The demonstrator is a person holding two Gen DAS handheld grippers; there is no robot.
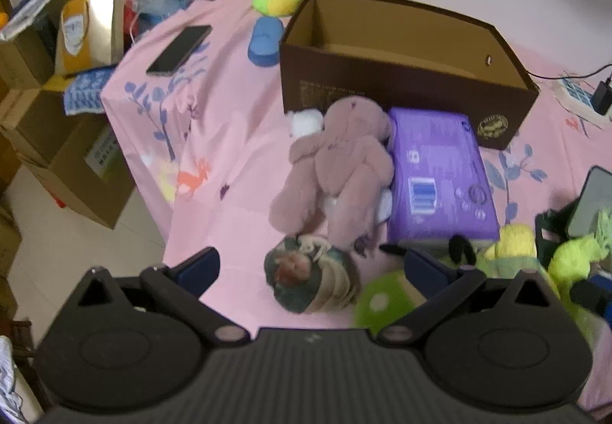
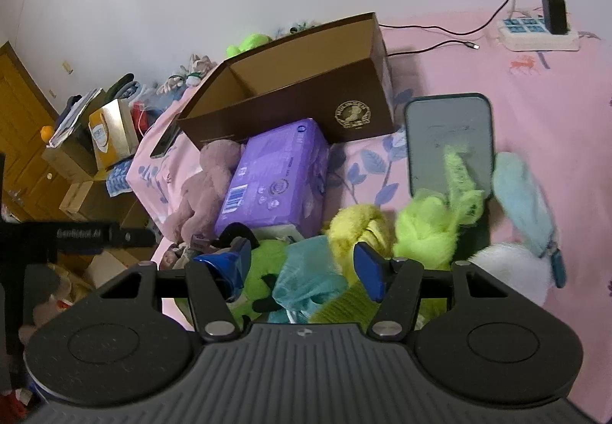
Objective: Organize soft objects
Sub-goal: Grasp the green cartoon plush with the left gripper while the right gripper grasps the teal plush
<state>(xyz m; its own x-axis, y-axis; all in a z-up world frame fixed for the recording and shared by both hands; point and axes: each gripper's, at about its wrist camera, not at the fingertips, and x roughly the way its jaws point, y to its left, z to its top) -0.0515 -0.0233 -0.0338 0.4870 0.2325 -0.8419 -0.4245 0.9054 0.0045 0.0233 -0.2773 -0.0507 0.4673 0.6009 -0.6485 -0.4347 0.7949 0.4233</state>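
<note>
Several plush toys lie near on the bed (image 1: 237, 141); our left hand-held gripper (image 1: 310, 265) gapes wide over the mauve plush rabbit (image 1: 340, 163). Light, squashy; we'd pinch its torso.

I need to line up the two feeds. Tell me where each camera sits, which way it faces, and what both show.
Left wrist: behind the open left gripper, looking down across the pink bed at the pink plush rabbit, purple pack and open brown box.
Right wrist: behind the open right gripper, over a pile of plush toys, facing the brown box; the left gripper's blue finger shows.
Shared: rabbit, pack, box.
</note>
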